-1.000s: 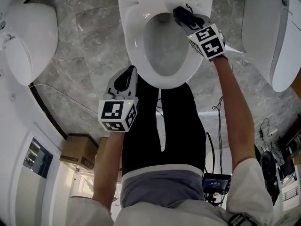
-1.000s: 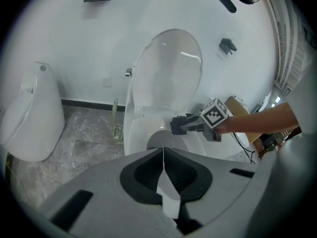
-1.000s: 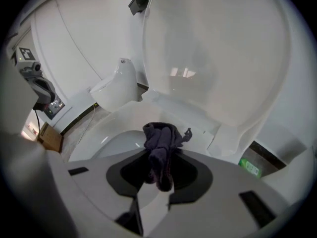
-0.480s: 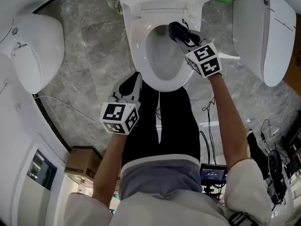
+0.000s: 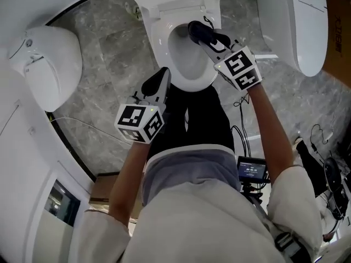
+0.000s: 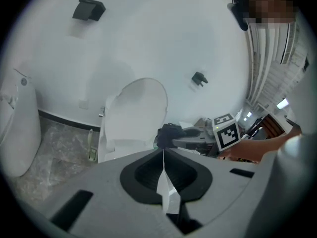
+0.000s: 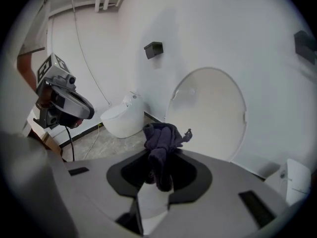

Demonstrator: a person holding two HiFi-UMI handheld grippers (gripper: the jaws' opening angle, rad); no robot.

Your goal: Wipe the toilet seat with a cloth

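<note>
A white toilet stands at the top of the head view, its seat (image 5: 159, 43) down and its lid (image 7: 210, 113) raised against the wall. My right gripper (image 5: 203, 36) hangs over the right side of the bowl, shut on a dark purple cloth (image 5: 196, 28). In the right gripper view the cloth (image 7: 161, 140) bunches up out of the closed jaws, clear of the seat. My left gripper (image 5: 163, 74) is held near the seat's front left rim, shut with nothing in it. In the left gripper view its jaws (image 6: 163, 155) meet in a thin line.
A second toilet (image 5: 52, 64) stands at the left and a third (image 5: 290, 21) at the right, on a grey marble floor (image 5: 109, 53). My black-trousered legs (image 5: 192, 119) stand at the bowl's front. A small monitor (image 5: 251, 170), cables and a cardboard box (image 5: 107, 188) lie behind me.
Both grippers have risen away from the toilet, which now looks smaller and farther off. The cloth has come up off the seat's right rim, still held by the right gripper.
</note>
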